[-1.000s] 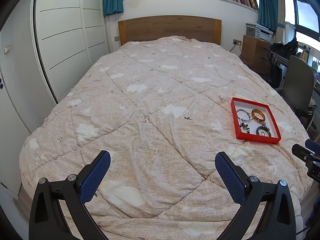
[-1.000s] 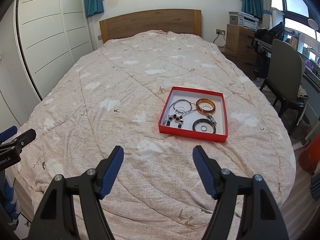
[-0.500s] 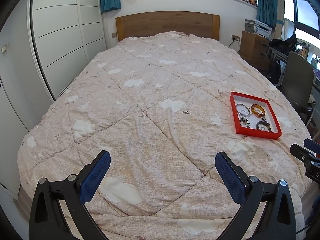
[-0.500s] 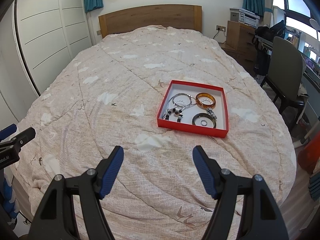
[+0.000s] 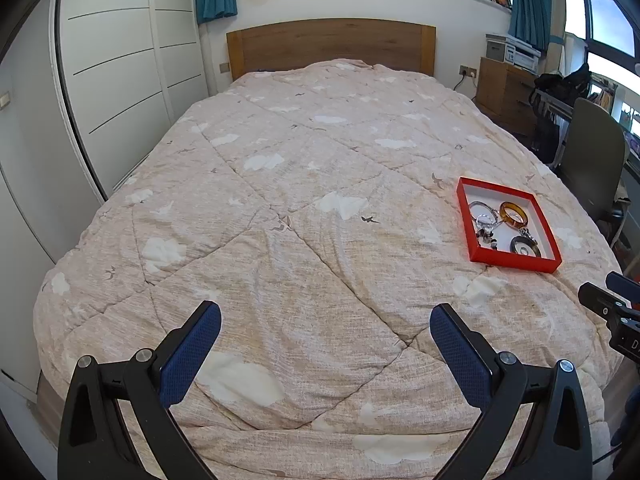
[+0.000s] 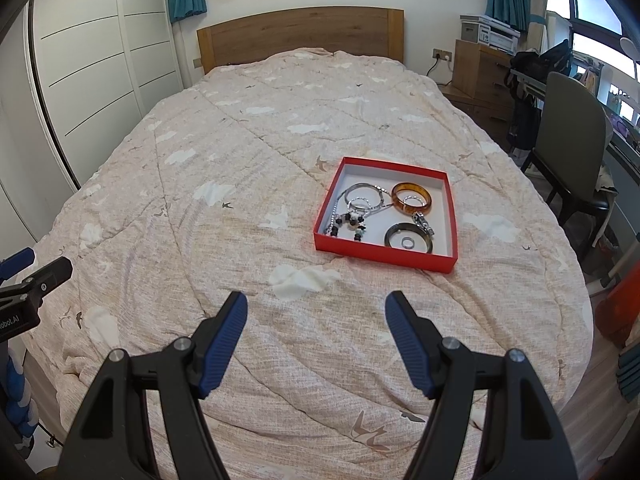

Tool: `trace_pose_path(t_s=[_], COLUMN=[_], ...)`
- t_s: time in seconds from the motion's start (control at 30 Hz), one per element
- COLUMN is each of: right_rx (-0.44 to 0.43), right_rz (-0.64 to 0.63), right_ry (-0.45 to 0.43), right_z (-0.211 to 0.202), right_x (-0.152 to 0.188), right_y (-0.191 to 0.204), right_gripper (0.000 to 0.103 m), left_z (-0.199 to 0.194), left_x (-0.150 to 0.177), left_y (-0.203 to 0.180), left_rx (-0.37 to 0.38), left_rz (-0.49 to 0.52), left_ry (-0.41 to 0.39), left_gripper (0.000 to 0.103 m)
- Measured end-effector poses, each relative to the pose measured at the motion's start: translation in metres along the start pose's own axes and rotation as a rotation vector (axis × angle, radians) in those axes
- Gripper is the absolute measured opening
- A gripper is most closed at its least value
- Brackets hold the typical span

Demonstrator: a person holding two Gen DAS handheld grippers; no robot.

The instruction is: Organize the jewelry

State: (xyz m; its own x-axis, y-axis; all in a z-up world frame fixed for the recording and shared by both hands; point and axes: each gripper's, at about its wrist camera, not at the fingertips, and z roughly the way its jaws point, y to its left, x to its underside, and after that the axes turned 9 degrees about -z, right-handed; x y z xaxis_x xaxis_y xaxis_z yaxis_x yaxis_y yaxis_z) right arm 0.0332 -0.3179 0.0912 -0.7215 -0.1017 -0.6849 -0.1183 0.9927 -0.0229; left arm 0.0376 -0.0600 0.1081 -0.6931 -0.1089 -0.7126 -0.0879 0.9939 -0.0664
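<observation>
A shallow red tray (image 6: 382, 254) with a white floor lies on the bed's right half, also seen as the red tray (image 5: 516, 266) in the left wrist view. Inside it are an amber bangle (image 6: 412, 199), silver bangles (image 6: 364, 196), a beaded chain (image 6: 352, 224), a dark bangle (image 6: 408, 236) and a small ring (image 6: 407, 242). My right gripper (image 6: 316, 300) hovers open over the quilt, short of the tray, nothing between its blue pads. My left gripper (image 5: 326, 312) stands open over the quilt's near middle, far left of the tray.
The beige cloud-print quilt (image 5: 300, 200) covers the whole bed, with a wooden headboard (image 5: 332, 46) behind. White wardrobe doors (image 5: 120, 72) line the left side. A grey chair (image 6: 572, 152) and wooden drawers (image 6: 480, 68) stand right of the bed.
The room has slid slightly down in both views, showing more of the wall and bookshelf above the headboard. Both grippers stay open and the jewelry has not moved.
</observation>
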Motion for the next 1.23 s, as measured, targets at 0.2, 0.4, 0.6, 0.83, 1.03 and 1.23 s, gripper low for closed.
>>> trace_pose_path(t_s=[0.2,0.4,0.6,0.83,1.03,1.23], right_rx=[-0.001,-0.004,-0.003,-0.003,-0.003,-0.002], right_rz=[0.000,-0.004,-0.004,-0.005,-0.009,-0.007], right_ry=[0.001,0.002,0.003,0.003,0.002,0.003], right_z=[0.0000,0.0010,0.0009,0.0005,0.0001,-0.0002], right_x=[-0.0001,0.0029,0.0022,0.0026,0.0034,0.0028], right_y=[0.0004,0.0014,0.0021,0.0031,0.0043,0.0046], right_gripper=[0.070,0.070,0.070,0.070,0.070,0.070], left_z=[-0.0001,0.0002,0.0005,0.0011,0.0011,0.0009], left_x=[-0.0001,0.0006,0.0016,0.0029,0.0027,0.0029], left_y=[-0.0008,-0.0012,-0.0004,0.0009,0.0009,0.0011], left_rx=[0.000,0.000,0.006,0.012,0.011,0.011], left_rz=[0.001,0.001,0.001,0.000,-0.001,-0.001], left_ry=[0.001,0.003,0.007,0.012,0.011,0.011], left_gripper=[0.103,0.103,0.103,0.103,0.103,0.103])
